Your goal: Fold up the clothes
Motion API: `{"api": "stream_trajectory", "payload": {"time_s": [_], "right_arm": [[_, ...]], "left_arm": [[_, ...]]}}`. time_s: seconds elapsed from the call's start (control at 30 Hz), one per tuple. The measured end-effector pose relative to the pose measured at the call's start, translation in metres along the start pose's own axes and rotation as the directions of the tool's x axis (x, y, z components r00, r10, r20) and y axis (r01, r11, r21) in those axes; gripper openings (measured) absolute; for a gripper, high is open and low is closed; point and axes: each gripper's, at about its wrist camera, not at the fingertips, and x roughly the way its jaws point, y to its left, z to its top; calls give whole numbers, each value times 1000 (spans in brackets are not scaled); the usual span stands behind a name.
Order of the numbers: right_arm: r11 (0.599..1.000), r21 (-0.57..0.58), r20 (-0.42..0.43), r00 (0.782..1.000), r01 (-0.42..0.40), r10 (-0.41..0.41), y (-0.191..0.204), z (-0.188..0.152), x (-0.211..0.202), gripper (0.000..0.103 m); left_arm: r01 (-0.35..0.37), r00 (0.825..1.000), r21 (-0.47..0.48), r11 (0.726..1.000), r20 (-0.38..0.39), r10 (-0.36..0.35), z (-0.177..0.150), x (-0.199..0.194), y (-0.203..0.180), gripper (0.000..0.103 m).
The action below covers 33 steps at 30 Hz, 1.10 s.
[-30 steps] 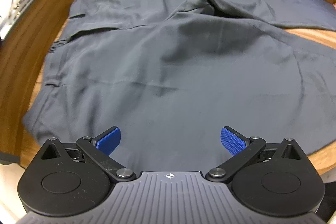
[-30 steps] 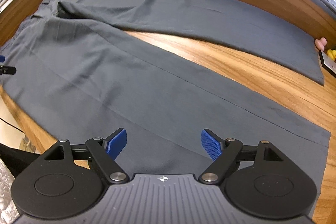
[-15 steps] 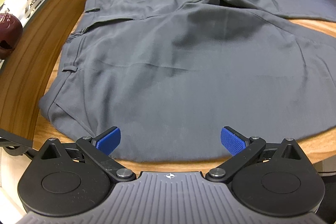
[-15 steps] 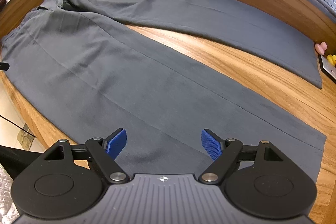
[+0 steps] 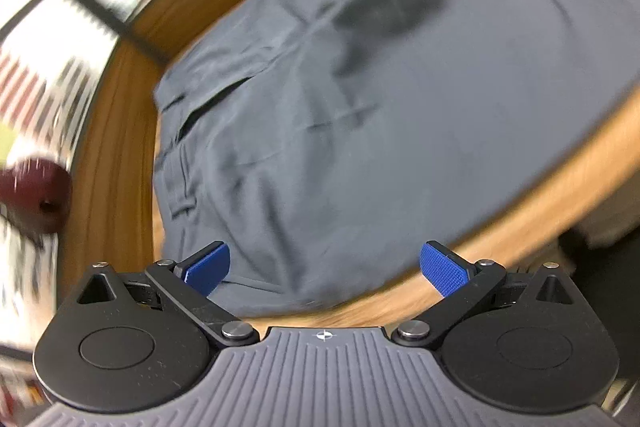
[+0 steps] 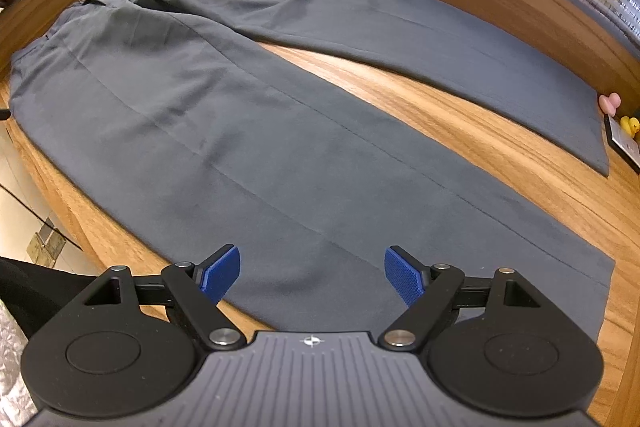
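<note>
A wooden worktop is carrying grey trousers lying flat, legs spreading apart in a V with bare wood showing between them. A pink object and yellow duck are sitting near the far hem.

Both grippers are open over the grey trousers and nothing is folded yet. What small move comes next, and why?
Probably lower the right gripper onto the near leg's hem and close on it. The trousers lie spread on the wooden table with the legs splayed apart, and neither gripper holds cloth. The left gripper hangs open near the waistband, though its view is blurred.
</note>
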Motion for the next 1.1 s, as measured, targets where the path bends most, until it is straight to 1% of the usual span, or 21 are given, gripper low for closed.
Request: {"api": "stream_trajectory", "payload": {"time_s": [0.1, 0.17, 0.23, 0.27, 0.33, 0.37, 0.43, 0.5, 0.53, 0.6, 0.67, 0.7, 0.73, 0.77, 0.8, 0.87, 0.9, 0.97, 1.0, 1.03, 1.1], "right_arm": [[1000, 20, -18, 1000, 17, -17, 14, 0, 0, 85], [999, 35, -35, 999, 29, -28, 25, 0, 1, 85], [998, 48, -54, 998, 44, -41, 36, 0, 1, 85], [997, 54, -63, 997, 51, -48, 42, -1, 1, 85], [995, 68, -78, 995, 67, -62, 54, -1, 1, 85], [994, 76, -83, 994, 76, -70, 61, -2, 1, 85], [991, 95, -88, 992, 94, -85, 77, -4, 0, 85], [987, 113, -85, 991, 110, -101, 89, -4, -2, 85], [986, 122, -83, 991, 116, -107, 95, -4, -3, 85], [983, 135, -75, 991, 122, -112, 106, -2, -5, 85], [981, 146, -66, 991, 125, -116, 116, 1, -8, 85], [980, 152, -61, 991, 127, -118, 122, 2, -9, 85], [979, 157, -57, 991, 128, -121, 127, 3, -10, 85], [978, 163, -52, 991, 130, -123, 132, 4, -11, 85], [979, 162, -45, 992, 124, -118, 138, 7, -12, 85], [985, 145, -22, 996, 94, -92, 152, 16, -11, 85], [988, 136, -11, 997, 80, -79, 159, 20, -11, 85], [992, 118, 11, 999, 50, -52, 174, 29, -11, 85], [994, 107, 19, 999, 37, -39, 178, 34, -11, 85], [995, 95, 24, 999, 23, -26, 180, 38, -10, 85], [998, 44, 53, 998, -41, 39, 200, 58, -4, 85]], "left_arm": [[57, 998, 129, 990, 7, -59, -18, 6, 18, 99], [77, 997, 210, 975, 1, -79, -29, 11, 30, 91], [83, 996, 269, 959, -2, -86, -37, 18, 39, 81], [89, 996, 314, 945, -1, -93, -42, 23, 45, 78], [104, 994, 370, 923, -2, -111, -48, 30, 51, 69], [120, 992, 406, 906, -6, -128, -51, 34, 55, 65], [137, 989, 455, 880, -14, -147, -55, 40, 58, 52], [152, 986, 510, 847, -24, -162, -55, 46, 63, 45], [157, 985, 524, 837, -25, -169, -55, 48, 65, 41], [171, 981, 560, 810, -24, -190, -54, 51, 65, 38], [186, 976, 605, 774, -26, -214, -54, 51, 62, 36], [194, 974, 622, 758, -29, -226, -55, 52, 60, 33], [207, 970, 635, 744, -34, -241, -56, 53, 59, 29], [227, 963, 651, 724, -41, -266, -57, 53, 58, 28], [244, 957, 657, 713, -45, -286, -57, 53, 58, 28], [264, 949, 664, 700, -50, -311, -59, 54, 57, 24], [264, 948, 669, 695, -48, -314, -60, 56, 56, 14], [247, 947, 689, 682, -24, -319, -66, 57, 55, 9], [236, 947, 694, 680, -8, -320, -68, 56, 56, 7], [228, 947, 691, 686, 6, -320, -69, 55, 57, 6], [217, 946, 663, 717, 39, -322, -70, 52, 60, 6]]}}
